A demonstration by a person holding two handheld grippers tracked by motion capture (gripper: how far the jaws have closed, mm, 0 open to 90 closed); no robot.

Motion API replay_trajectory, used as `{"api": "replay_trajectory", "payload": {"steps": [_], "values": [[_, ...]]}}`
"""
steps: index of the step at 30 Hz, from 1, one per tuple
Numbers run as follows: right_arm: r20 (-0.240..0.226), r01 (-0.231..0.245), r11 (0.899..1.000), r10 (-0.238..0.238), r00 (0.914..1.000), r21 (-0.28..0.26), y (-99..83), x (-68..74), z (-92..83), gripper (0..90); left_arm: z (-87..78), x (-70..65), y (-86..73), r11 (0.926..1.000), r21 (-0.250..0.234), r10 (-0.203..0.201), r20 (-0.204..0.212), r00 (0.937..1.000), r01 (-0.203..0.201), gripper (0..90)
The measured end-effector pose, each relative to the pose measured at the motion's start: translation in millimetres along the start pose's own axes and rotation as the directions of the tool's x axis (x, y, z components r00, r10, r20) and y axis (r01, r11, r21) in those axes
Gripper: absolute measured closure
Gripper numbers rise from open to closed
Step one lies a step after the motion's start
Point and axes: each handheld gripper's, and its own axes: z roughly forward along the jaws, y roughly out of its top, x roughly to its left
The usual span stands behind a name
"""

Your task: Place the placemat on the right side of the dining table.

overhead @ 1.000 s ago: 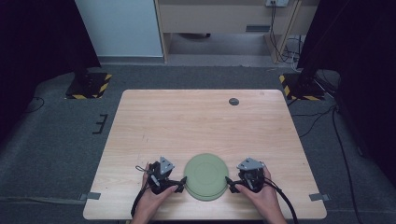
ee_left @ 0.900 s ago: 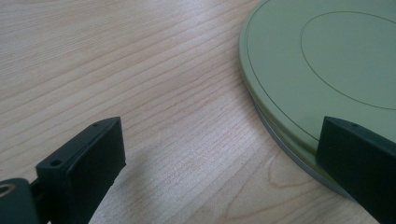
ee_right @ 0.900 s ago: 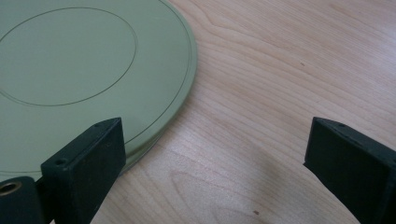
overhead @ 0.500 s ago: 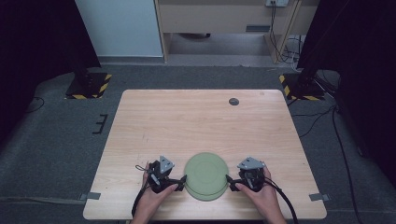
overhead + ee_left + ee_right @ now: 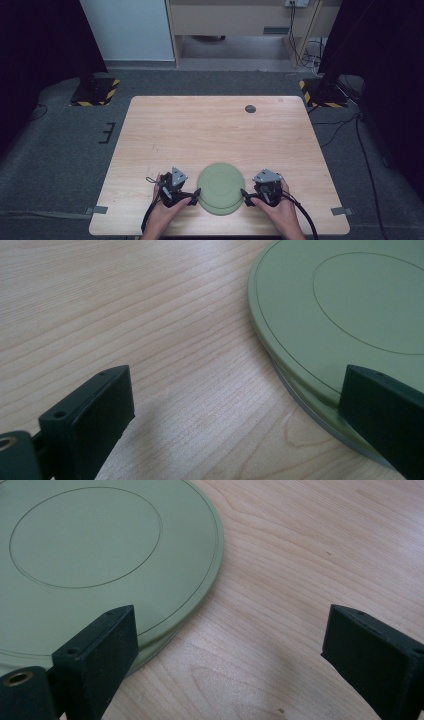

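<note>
Wooden worktop (image 5: 210,130), green plates (image 5: 220,187) stacked near front edge, left claw (image 5: 196,194) and right claw (image 5: 244,196) flanking stack, both spread apart, gripping nothing.

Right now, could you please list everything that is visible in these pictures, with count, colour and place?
plates: two, green, stacked near the table's front edge, between the grippers
small disc: one, dark, far right part of the table
table: one, light wood, centre
floor bases: two, black with yellow stripes, beyond the far corners
left gripper: one, black, open, at the plates' left rim
right gripper: one, black, open, at the plates' right rim
</note>
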Motion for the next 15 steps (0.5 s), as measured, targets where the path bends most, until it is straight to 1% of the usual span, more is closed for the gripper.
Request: {"api": "replay_trajectory", "payload": {"steps": [5, 7, 10, 11, 13, 15], "values": [[0.020, -0.009, 1.000, 0.009, 0.9998, -0.007, 1.7, -1.9, 3.1, 7.1, 2.3, 1.7, 1.0, 0.9999, -0.006, -0.012, -0.010, 0.9999, 0.012, 0.8], [0.023, -0.009, 1.000, 0.009, 0.9997, -0.011, 1.8, -2.1, 3.3, 7.8, 2.3, 2.2, 1.0, 0.9999, -0.006, -0.011, -0.007, 0.9999, 0.011, 0.9], [0.019, -0.011, 1.000, 0.011, 0.9998, -0.013, 1.4, -1.6, 2.5, 10.2, 1.8, 2.1, 0.8, 0.9999, -0.007, -0.011, -0.002, 0.9999, 0.011, 2.2], [0.014, -0.004, 1.000, 0.004, 0.9999, -0.019, 0.2, 0.3, 0.8, 12.5, 0.7, 0.9, 0.8, 1.0000, -0.006, -0.003, 0.002, 1.0000, 0.003, 2.5], [-0.001, -0.002, 1.000, 0.002, 1.0000, -0.014, -0.2, 1.8, 0.1, 11.3, 0.0, -1.1, 0.4, 1.0000, -0.004, 0.007, 0.006, 1.0000, -0.007, 2.4], [-0.003, 0.003, 1.000, -0.003, 1.0000, -0.012, -0.5, 2.6, -0.2, 11.5, -0.3, -1.8, 0.3, 0.9999, -0.003, 0.011, 0.008, 0.9999, -0.011, 2.4]]}}
